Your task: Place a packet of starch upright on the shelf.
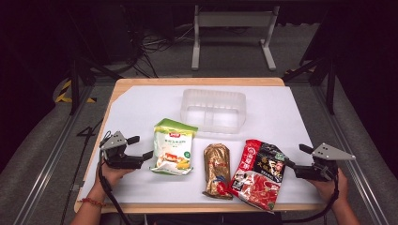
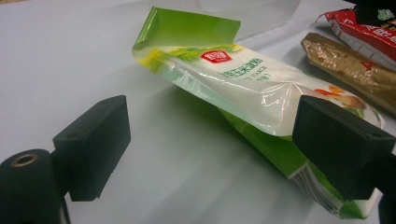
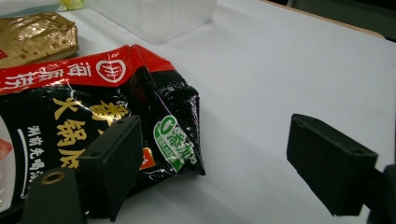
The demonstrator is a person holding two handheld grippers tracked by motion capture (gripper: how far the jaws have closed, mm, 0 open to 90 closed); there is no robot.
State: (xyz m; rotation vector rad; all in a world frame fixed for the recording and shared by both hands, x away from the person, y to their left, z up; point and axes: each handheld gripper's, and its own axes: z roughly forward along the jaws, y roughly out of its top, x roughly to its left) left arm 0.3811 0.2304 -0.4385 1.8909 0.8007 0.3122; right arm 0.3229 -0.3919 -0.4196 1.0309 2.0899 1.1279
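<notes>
A green and white pouch [image 1: 173,149] lies flat on the white table [image 1: 141,105], with a gold pouch [image 1: 217,169] and a red and black pouch [image 1: 259,172] to its right. My left gripper [image 1: 141,147] sits just left of the green pouch, jaws open. In the left gripper view the green pouch [image 2: 243,88] reaches toward the right jaw of my left gripper [image 2: 215,119], unpressed. My right gripper [image 1: 296,156] stands open at the red and black pouch's right edge. In the right gripper view that pouch's corner [image 3: 173,130] lies by the left jaw of my right gripper [image 3: 219,140].
A clear plastic bin [image 1: 213,110] stands at the table's back middle, beyond the pouches. The table's wooden rim [image 1: 197,81] shows at the far side. Metal frame legs [image 1: 232,37] and cables lie on the floor behind.
</notes>
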